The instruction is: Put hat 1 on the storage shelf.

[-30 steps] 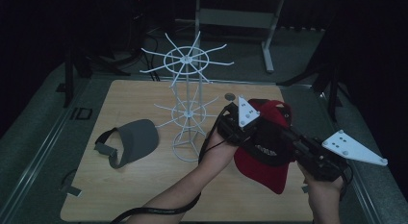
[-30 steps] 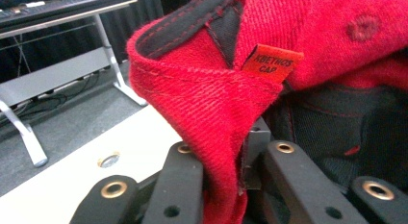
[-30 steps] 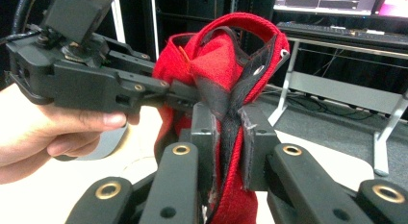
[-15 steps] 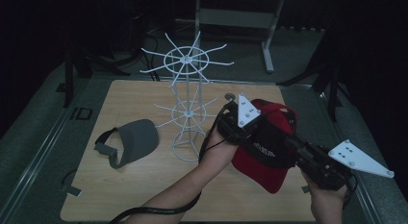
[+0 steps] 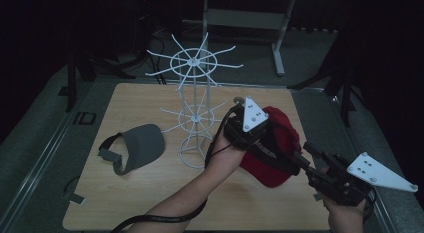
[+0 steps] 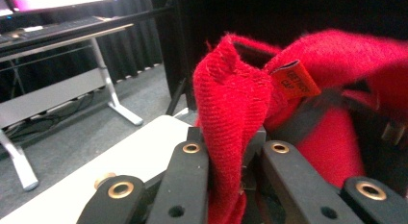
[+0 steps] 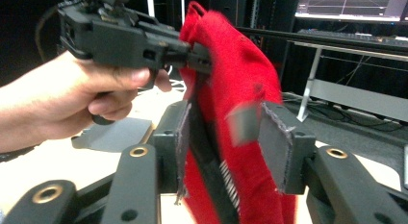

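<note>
Cap [image 5: 278,143], red, hangs in the right half of the high view above the table [image 5: 150,103], right of the rack [image 5: 192,113]. Left gripper [image 5: 260,143] is clamped on its fabric. Right gripper [image 7: 226,132] has just been opening, jaws apart around the cap.

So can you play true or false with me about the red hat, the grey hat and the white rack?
1. The left gripper pinches the red cap. True.
2. The grey visor hangs on the white wire rack. False: it lies on the table, left of the rack.
3. The right gripper has its fingers squeezed tight on the cap. False: they have just been opening, with the cap loose between them.
4. The rack's hooks are bare. True.
5. The cap lies flat on the table. False: it is held up.
</note>
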The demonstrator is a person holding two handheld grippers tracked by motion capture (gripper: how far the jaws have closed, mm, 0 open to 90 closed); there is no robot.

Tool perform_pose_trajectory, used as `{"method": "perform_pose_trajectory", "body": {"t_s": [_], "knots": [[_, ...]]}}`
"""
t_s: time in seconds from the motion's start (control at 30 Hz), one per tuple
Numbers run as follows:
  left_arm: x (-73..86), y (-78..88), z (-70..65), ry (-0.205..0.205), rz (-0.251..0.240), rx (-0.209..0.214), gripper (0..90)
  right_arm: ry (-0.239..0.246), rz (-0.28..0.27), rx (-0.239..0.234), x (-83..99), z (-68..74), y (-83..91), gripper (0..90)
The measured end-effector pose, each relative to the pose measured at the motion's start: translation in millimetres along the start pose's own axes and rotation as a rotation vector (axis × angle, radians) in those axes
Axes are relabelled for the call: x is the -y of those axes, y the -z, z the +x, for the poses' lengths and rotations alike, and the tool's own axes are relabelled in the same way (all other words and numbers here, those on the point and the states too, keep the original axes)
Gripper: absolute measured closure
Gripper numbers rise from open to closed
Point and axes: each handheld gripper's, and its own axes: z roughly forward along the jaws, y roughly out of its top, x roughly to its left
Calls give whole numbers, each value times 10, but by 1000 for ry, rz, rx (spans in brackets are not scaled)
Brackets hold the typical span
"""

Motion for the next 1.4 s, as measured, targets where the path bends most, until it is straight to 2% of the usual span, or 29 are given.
{"method": "perform_pose_trajectory", "body": {"t_s": [0.03, 0.1, 0.23, 0.27, 0.37, 0.43, 0.47, 0.53, 0.57, 0.63, 0.67, 0.7, 0.73, 0.8, 0.83, 0.93, 1.13, 1.27, 1.33, 1.4], "knots": [[11, 2, -10, -14, 1, -4, 864, -1, -1, -4, -4, -6, 6, 524], [34, 11, -2, -17, -6, 13, 864, -14, -10, -18, -8, -31, 25, 526], [63, 41, 31, -3, -21, 18, 864, -13, -8, 4, -12, -84, 51, 538], [88, 71, 85, 8, -35, 42, 864, -11, -6, 13, -12, -102, 55, 547], [125, 124, 129, -15, -87, 107, 862, -11, 16, 53, 11, -210, 45, 579], [137, 156, 147, -26, -100, 147, 862, -22, 26, 52, 24, -258, 34, 585], [142, 165, 161, -29, -103, 183, 862, -27, 25, 52, 29, -275, 29, 589], [147, 171, 184, -26, -90, 203, 861, -35, 29, 38, 29, -286, 18, 594], [153, 171, 204, -18, -92, 241, 861, -37, 25, 26, 27, -278, 12, 591], [162, 173, 225, -24, -84, 268, 860, -33, 30, 0, 18, -247, -11, 581], [162, 173, 225, -24, -84, 268, 860, -33, 30, 0, 18, -247, -11, 581], [175, 181, 227, -40, -83, 301, 860, -25, 33, -10, 16, -231, -32, 580], [177, 184, 224, -50, -80, 305, 860, -16, 45, -32, 14, -199, -80, 573], [184, 189, 235, -40, -92, 321, 859, -9, 60, -50, 14, -155, -131, 567], [181, 188, 241, -43, -87, 309, 859, -1, 67, -62, 13, -135, -157, 562], [176, 188, 264, -34, -92, 315, 859, 22, 79, -90, 9, -77, -228, 561], [161, 182, 211, -38, -94, 335, 858, 48, 97, -80, -13, -46, -325, 569], [162, 161, 204, -20, -99, 345, 858, 70, 98, -82, -35, -23, -358, 646], [165, 159, 212, -18, -96, 351, 857, 89, 106, -73, -44, -7, -366, 732], [159, 162, 209, -39, -83, 343, 857, 99, 115, -76, -52, 2, -369, 855]]}}
